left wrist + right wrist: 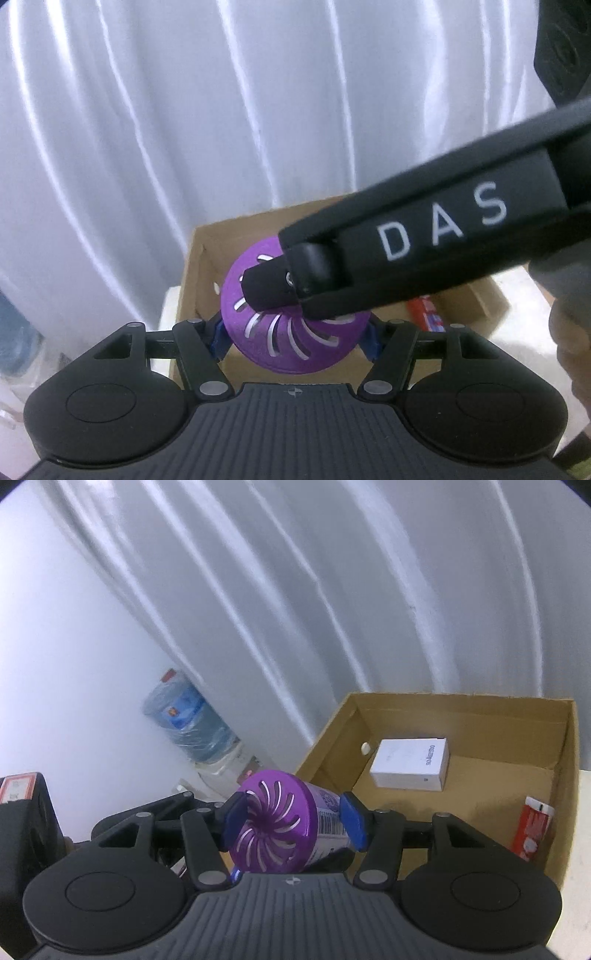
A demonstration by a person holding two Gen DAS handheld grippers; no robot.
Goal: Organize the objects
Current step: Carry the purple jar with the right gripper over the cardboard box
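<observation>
White pleated fabric curtain (332, 590) fills the background beyond both tools. Open brown cardboard box (565, 775) lies ahead and to the right of the right tool (291, 823) and directly ahead of the left tool (293, 338). The black body of the right tool, lettered "DAS", crosses the left wrist view from the upper right, with one black finger lying across the cap face. A large clear blue water-cooler bottle (188, 723) stands far ahead and to the left of the right tool, against the curtain. A flat white cardboard carton (410, 768) rests on the box floor, ahead of the right tool's right finger. The cylindrical container with a purple slotted plastic cap and printed barcode label (273, 827) sits between the blue pads of both tools, cap face toward each camera. The left tool is clamped on the cap rim, one pad at either side. The right tool's pads flank the container closely; whether they press on it cannot be told. A red-and-white packet (532, 830) lies inside the box against its right wall, to the right of the right tool.
</observation>
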